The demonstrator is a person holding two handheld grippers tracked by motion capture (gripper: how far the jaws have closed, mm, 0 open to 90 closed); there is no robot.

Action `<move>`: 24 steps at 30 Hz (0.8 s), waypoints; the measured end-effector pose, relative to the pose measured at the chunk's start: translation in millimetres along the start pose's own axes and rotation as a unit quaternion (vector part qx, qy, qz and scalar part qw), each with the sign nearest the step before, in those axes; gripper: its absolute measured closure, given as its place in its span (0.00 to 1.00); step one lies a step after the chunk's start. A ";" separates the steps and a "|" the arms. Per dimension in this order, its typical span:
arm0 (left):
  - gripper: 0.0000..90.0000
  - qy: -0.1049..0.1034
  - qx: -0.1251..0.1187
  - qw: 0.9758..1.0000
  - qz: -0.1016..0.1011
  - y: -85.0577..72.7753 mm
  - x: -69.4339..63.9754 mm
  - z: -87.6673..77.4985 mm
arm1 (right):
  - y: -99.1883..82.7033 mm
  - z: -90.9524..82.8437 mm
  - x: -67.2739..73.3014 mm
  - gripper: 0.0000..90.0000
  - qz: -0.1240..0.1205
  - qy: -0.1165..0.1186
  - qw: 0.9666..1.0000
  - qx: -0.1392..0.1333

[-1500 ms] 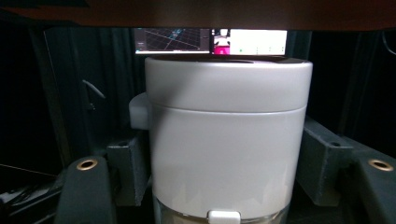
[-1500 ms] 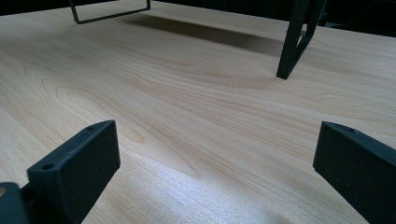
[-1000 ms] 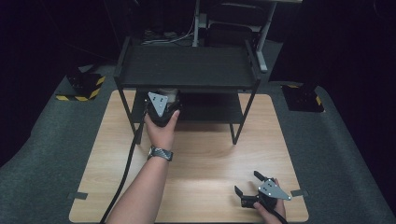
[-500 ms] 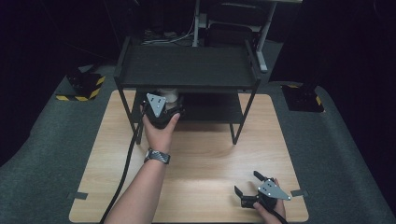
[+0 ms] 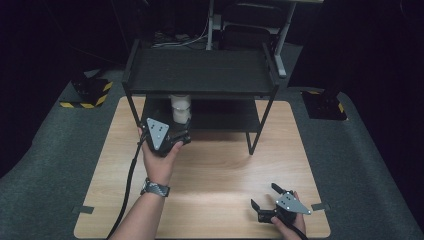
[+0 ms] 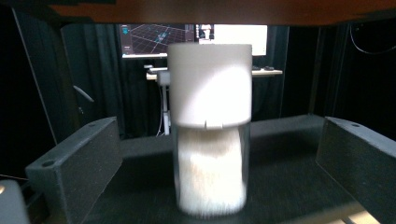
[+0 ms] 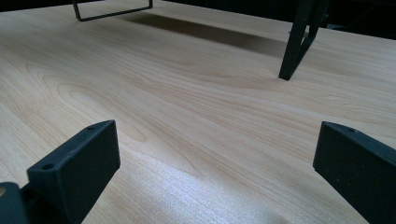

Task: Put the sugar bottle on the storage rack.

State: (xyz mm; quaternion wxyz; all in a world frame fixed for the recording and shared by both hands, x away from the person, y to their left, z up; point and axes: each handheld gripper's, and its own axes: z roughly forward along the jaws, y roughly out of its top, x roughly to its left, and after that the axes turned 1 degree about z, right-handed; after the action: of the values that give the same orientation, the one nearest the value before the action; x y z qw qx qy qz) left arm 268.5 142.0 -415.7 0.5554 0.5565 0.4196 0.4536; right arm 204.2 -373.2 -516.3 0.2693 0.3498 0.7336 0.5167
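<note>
Left tongs (image 5: 176, 134) had just been opening, spread and clear of the jar (image 5: 180, 108) on the shelf (image 5: 240, 119); right tongs (image 5: 263, 202) gaped empty on the counter (image 5: 220, 165).

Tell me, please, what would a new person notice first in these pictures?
First is the white-capped jar, standing upright on the lower shelf of the black rack, bright against the dark surroundings. The left gripper sits just in front of it at the shelf edge, its fingers spread wide on either side and not touching the jar. Near the front right corner of the wooden table, the right gripper lies open and empty.
</note>
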 end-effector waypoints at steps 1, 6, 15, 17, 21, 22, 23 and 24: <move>0.00 -0.002 -0.001 1.000 0.001 -1.6 0.7 -3.5 | 0.0 0.1 0.2 0.00 0.000 0.000 1.000 0.000; 0.00 -0.010 -0.011 1.000 -0.017 -13.1 1.1 -28.6 | 0.5 0.4 0.3 0.00 -0.001 -0.001 1.000 0.001; 0.00 -0.026 -0.015 0.999 -0.021 -39.0 11.5 -67.5 | 0.9 0.7 0.9 0.00 -0.002 -0.002 1.000 0.002; 0.00 -0.031 -0.016 0.999 -0.015 -49.2 16.3 -77.2 | 1.1 0.8 0.9 0.00 -0.002 -0.002 1.000 0.003; 0.00 -0.037 -0.011 0.999 -0.002 -62.6 22.0 -92.1 | 1.5 1.0 1.3 0.00 -0.002 -0.003 1.000 0.004; 0.00 -0.038 -0.009 0.999 -0.001 -66.0 23.1 -96.1 | 1.6 1.1 1.3 0.00 -0.001 -0.003 1.000 0.004; 0.00 -0.041 -0.009 0.999 0.000 -69.8 25.2 -100.0 | 1.5 1.1 1.3 0.00 -0.001 -0.003 1.000 0.004; 0.00 -0.043 -0.008 0.999 0.001 -73.4 26.9 -103.8 | 1.6 1.1 1.4 0.00 -0.001 -0.003 1.000 0.004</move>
State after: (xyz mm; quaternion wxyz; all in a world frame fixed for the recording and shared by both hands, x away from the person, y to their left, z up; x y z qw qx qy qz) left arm 176.8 195.0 -491.0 0.5769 0.5714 0.3911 0.4333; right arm 204.6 -371.1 -515.2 0.2706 0.3517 0.7351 0.5126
